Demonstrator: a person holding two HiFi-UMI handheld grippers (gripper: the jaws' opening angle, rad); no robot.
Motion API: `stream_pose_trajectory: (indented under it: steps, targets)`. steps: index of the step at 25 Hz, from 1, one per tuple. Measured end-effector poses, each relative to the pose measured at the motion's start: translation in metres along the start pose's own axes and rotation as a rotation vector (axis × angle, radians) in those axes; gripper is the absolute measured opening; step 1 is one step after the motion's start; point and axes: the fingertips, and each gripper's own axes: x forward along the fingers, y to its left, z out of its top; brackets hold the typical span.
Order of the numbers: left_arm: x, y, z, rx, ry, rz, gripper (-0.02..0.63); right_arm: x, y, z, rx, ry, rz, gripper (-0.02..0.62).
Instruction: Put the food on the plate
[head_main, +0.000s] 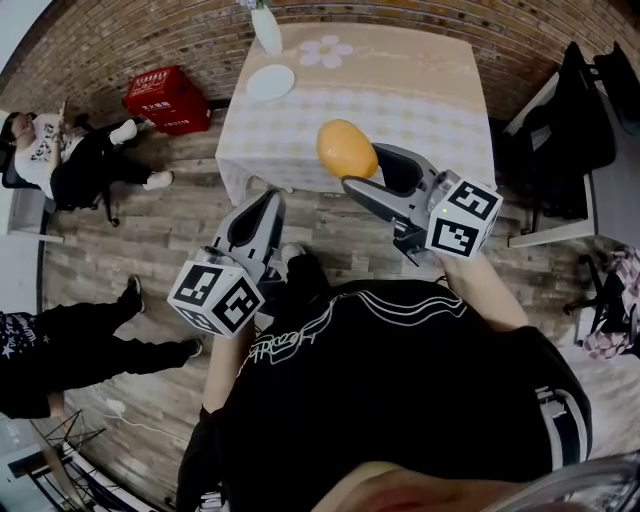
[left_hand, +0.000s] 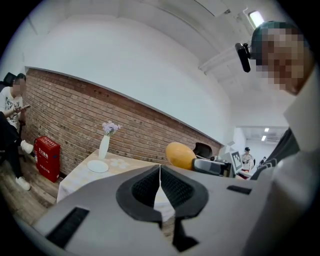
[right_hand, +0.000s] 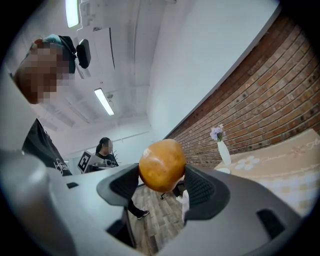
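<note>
My right gripper (head_main: 352, 165) is shut on a round orange-yellow food item (head_main: 346, 148), held in the air over the near edge of the table (head_main: 400, 100). The same food (right_hand: 161, 165) fills the gap between the jaws in the right gripper view, and it shows as food (left_hand: 180, 155) in the left gripper view. A small white plate (head_main: 270, 82) lies at the table's far left, also seen as the plate (left_hand: 98, 166). My left gripper (head_main: 262, 210) hangs shut and empty over the floor, short of the table.
A white vase (head_main: 266, 28) with flowers stands just behind the plate. A red box (head_main: 167, 98) sits on the floor left of the table. A seated person (head_main: 60, 150) is at far left, dark chairs (head_main: 565, 130) at right.
</note>
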Motion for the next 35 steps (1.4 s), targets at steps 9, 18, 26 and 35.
stream_pose_trajectory:
  steps: [9, 18, 26, 35]
  targets:
    - [0.014, 0.039, 0.02, -0.003, -0.014, -0.006, 0.008, 0.035, -0.015, 0.012, 0.028, -0.011, 0.014, 0.279]
    - [0.048, 0.104, 0.04, -0.033, 0.037, -0.06, 0.008, 0.091, -0.056, 0.02, 0.034, 0.011, -0.054, 0.279]
    - [0.086, 0.17, 0.067, -0.044, 0.071, -0.099, 0.008, 0.151, -0.099, 0.033, 0.05, 0.018, -0.099, 0.279]
    - [0.119, 0.233, 0.08, -0.058, 0.12, -0.145, 0.008, 0.202, -0.14, 0.038, 0.077, 0.015, -0.176, 0.279]
